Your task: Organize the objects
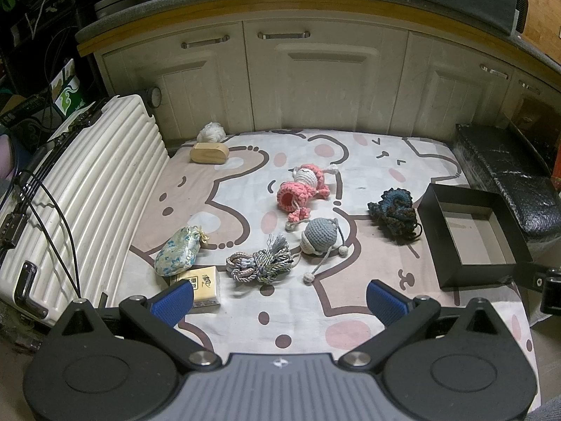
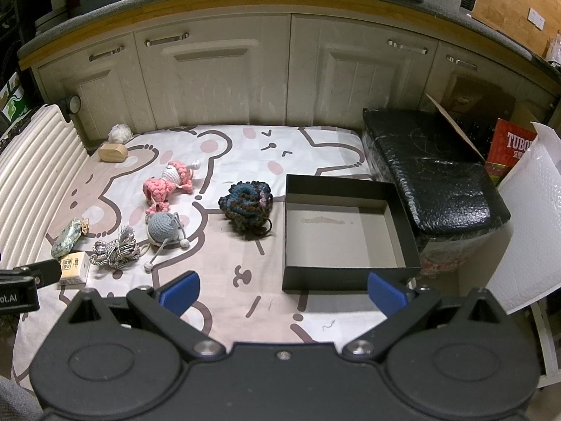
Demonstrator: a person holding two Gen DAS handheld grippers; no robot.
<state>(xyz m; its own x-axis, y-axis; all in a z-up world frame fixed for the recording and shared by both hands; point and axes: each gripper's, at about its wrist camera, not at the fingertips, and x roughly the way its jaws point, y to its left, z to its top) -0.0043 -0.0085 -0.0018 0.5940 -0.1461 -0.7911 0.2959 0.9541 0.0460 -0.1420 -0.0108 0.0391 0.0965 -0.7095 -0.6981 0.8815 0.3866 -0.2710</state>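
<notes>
On a cartoon-print cloth lie a pink crochet doll [image 1: 301,191] [image 2: 168,184], a grey crochet ball with strings [image 1: 320,236] [image 2: 164,228], a dark blue crochet piece [image 1: 394,210] [image 2: 247,203], a bundle of cords [image 1: 259,261] [image 2: 115,251], a floral pouch [image 1: 178,252] [image 2: 68,236], a yellow tissue pack [image 1: 200,286] [image 2: 73,266], a wooden block [image 1: 208,152] [image 2: 112,152] and a white yarn ball [image 1: 210,131] [image 2: 119,133]. An empty black box [image 1: 470,235] [image 2: 347,233] sits at the right. My left gripper [image 1: 278,300] is open and empty, near the tissue pack. My right gripper [image 2: 284,293] is open and empty, before the box.
A white ribbed suitcase [image 1: 87,193] [image 2: 31,161] lies along the cloth's left edge. A black wrapped case [image 1: 505,168] [image 2: 431,175] stands right of the box. Cream cabinet doors [image 1: 315,80] close off the back. A red carton [image 2: 512,151] and white bubble wrap [image 2: 526,231] are at far right.
</notes>
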